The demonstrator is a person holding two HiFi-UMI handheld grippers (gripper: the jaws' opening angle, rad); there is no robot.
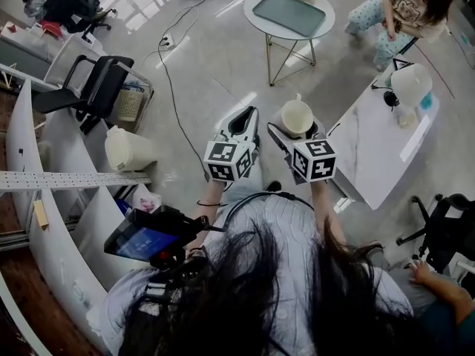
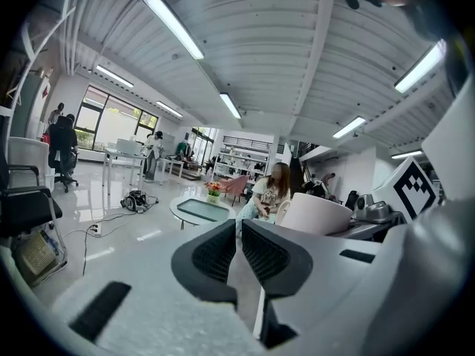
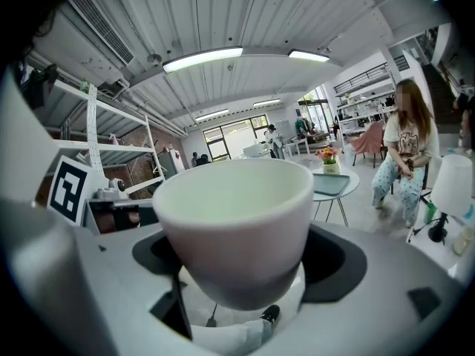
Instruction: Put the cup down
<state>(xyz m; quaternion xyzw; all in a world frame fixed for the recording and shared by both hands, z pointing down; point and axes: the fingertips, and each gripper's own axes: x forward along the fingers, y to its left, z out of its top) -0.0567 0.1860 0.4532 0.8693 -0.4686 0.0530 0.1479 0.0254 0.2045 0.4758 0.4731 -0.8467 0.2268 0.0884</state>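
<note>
White glazed ceramic forms the cup (image 3: 234, 221), a smooth, round-walled vessel that tapers toward its base. Its interior is glossy and holds nothing. The right gripper (image 3: 241, 259) is clamped on the lower body of the cup. Its two matt grey jaws carry dark, rounded pads that press on the left and right sides of the wall. The cup stands upright between them. In the head view the cup's loop handle points to the far side.

The cup is held in the air over the polished grey floor (image 1: 208, 73). It sits to the left of the white, stone-patterned worktop (image 1: 378, 147) and does not touch it.

The left gripper (image 2: 237, 247) is level with the right gripper and just to its left. Its jaws are closed together with nothing between them. The black pads are ribbed and their inner faces meet along a narrow vertical seam. The jaw shells are grey with a fine speckled texture.

Each gripper carries a white cube printed with black square markers; the left cube (image 1: 228, 160) and right cube (image 1: 315, 159) sit side by side, nearly touching.
</note>
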